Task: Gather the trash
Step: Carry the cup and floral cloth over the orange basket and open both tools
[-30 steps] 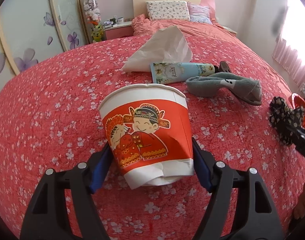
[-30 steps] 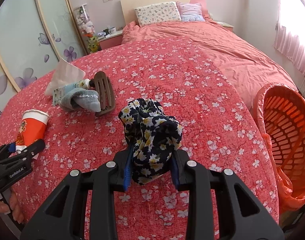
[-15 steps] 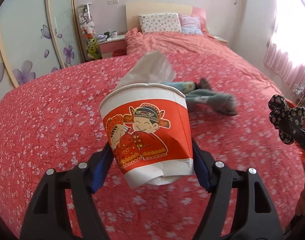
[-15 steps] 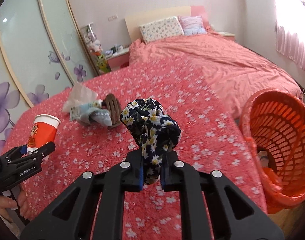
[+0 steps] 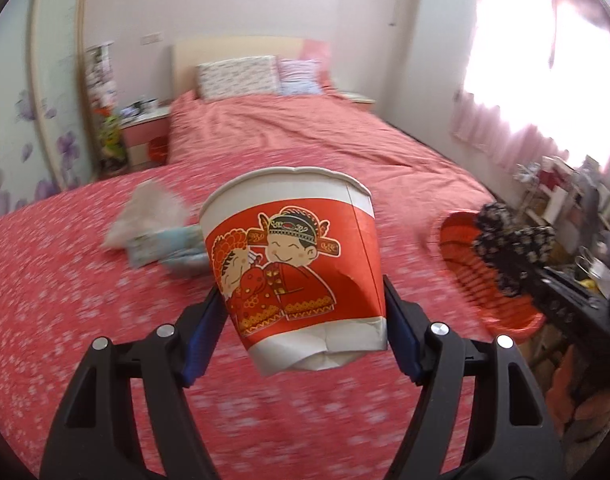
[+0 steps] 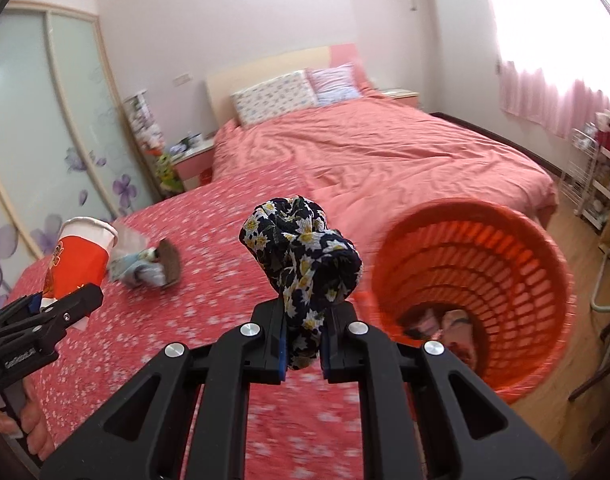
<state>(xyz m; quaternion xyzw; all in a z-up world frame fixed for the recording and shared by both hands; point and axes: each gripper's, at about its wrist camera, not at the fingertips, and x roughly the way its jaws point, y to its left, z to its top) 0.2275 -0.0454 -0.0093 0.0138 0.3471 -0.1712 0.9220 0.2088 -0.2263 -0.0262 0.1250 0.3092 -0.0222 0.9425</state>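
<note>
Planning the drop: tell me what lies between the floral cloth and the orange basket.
Nothing: in the right wrist view only bedspread shows between the floral cloth and the orange basket.

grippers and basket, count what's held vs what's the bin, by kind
paper cup, held in the left gripper: 1
floral cloth scrunchie, held in the right gripper: 1
orange basket: 1
total: 3

A big bed [image 6: 385, 152] with a pink cover and two pillows [image 6: 293, 92] stands by the pale wall [image 6: 225, 12]. Bright light comes through pink curtains [image 6: 557, 96] (on the right). Sliding doors [image 6: 45, 120] have purple flowers.
</note>
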